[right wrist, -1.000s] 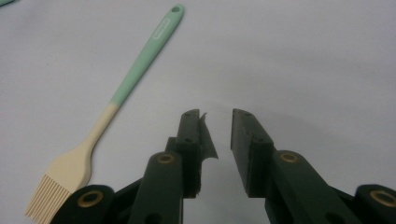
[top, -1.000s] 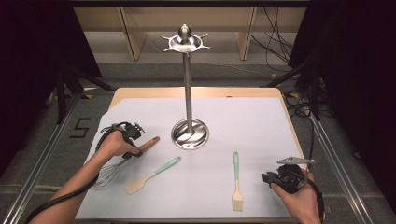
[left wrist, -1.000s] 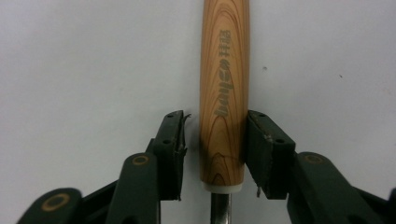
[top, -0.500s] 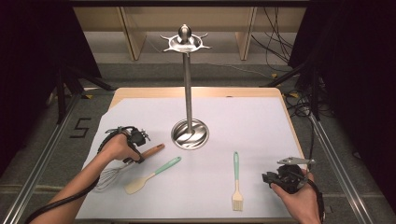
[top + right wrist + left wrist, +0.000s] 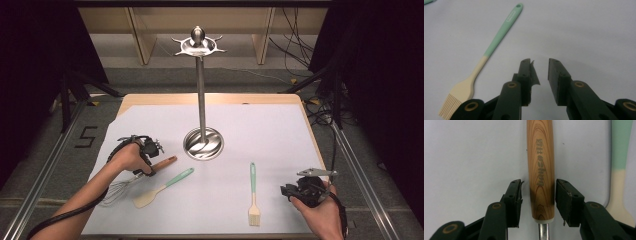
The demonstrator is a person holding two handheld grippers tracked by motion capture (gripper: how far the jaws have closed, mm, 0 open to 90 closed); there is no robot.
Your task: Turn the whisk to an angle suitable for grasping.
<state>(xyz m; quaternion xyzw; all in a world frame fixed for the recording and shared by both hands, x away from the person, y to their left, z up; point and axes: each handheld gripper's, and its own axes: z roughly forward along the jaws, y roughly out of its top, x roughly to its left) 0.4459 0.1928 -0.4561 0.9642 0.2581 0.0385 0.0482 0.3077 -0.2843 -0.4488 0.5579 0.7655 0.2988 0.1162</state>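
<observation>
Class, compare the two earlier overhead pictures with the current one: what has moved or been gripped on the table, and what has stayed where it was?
The left tongs slid a little toward the person along the whisk and now straddle its wooden handle; the jaws are open, the right one touching it and the left one apart, so nothing is gripped yet. The right tongs, spatula, brush and metal stand stayed put.

My left gripper (image 5: 537,202) straddles the whisk (image 5: 541,170), its jaws parted on either side of the wooden handle, a sliver of gap each side. The handle is warm striped wood with grey lettering burnt along it and a pale collar where the steel shaft begins. The whisk lies flat on the white sheet (image 5: 270,135) near the left edge, wire head (image 5: 114,192) toward the near-left corner, handle tip pointing inward.
</observation>
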